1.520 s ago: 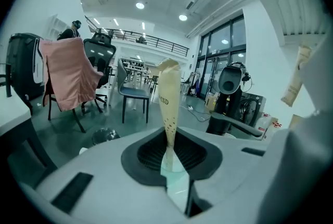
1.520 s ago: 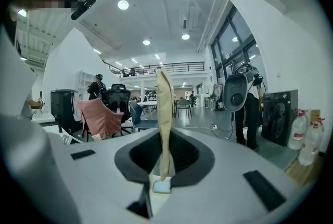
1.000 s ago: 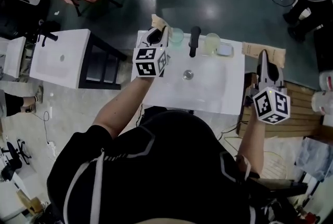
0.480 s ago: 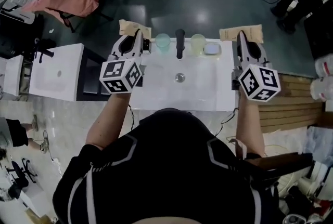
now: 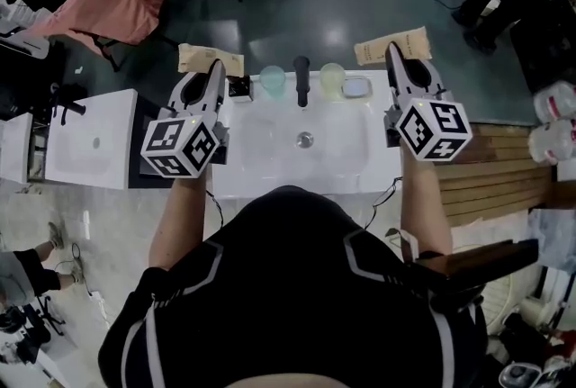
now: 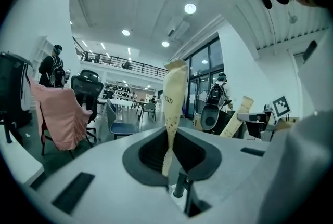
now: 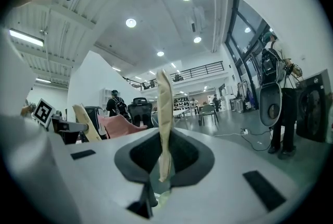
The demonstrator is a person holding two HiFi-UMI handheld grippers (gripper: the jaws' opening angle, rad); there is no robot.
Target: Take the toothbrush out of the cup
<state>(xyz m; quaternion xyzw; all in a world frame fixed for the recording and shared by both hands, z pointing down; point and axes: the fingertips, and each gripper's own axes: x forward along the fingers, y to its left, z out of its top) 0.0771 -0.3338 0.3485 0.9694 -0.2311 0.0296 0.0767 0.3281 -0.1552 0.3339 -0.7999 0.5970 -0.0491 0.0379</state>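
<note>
Person standing at a white rectangular washbasin (image 5: 270, 175), holding a two-jaw gripper in each hand.

The left gripper (image 5: 216, 67), jaws closing, pinches a flat tan paper sleeve (image 5: 193, 56), probably a wrapped toothbrush, over the far left corner. The right gripper (image 5: 393, 49) is clamped on a matching sleeve (image 5: 416, 40) far right. Between them, the pale green plastic cup (image 5: 273, 78) and pale yellow cup (image 5: 332, 78) look empty. Best to keep both pinches firm and carry the sleeves clear of the cup rims.

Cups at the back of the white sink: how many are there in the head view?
2. A pale green translucent cup stands just left of the black faucet, and a pale yellow translucent cup just right of it. None appears hidden.
</note>
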